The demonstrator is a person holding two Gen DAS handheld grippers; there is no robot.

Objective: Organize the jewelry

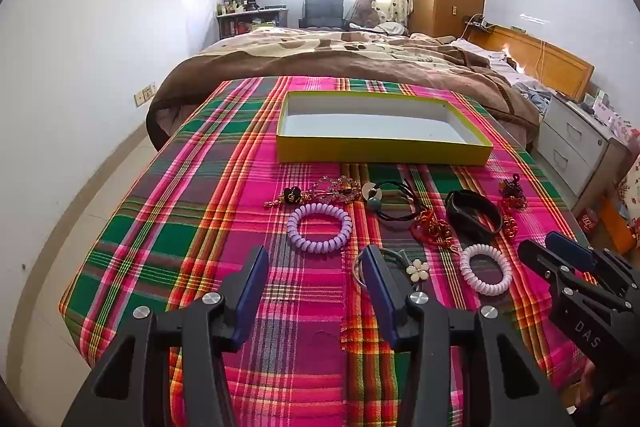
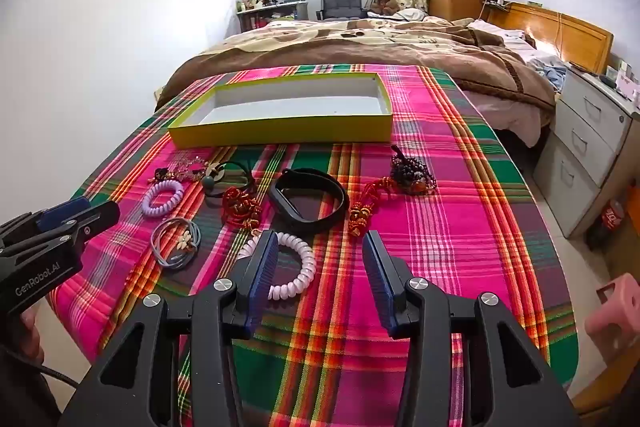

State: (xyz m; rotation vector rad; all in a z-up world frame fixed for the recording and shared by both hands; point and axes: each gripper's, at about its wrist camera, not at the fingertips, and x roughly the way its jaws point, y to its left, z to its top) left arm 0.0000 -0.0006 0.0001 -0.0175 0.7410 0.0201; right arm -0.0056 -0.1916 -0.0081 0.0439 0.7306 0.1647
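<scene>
Jewelry lies loose before the empty yellow box (image 1: 384,151); light, springy pale spiral hair tie (image 2: 290,267) suits a pinch across its coil, right gripper (image 2: 320,279) and left gripper (image 1: 316,287) both spread, holding nothing.

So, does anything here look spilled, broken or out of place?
Nothing looks broken or spilled. The jewelry simply lies loose on the cloth, and the box behind it holds nothing. One red cord looks tangled.
</scene>
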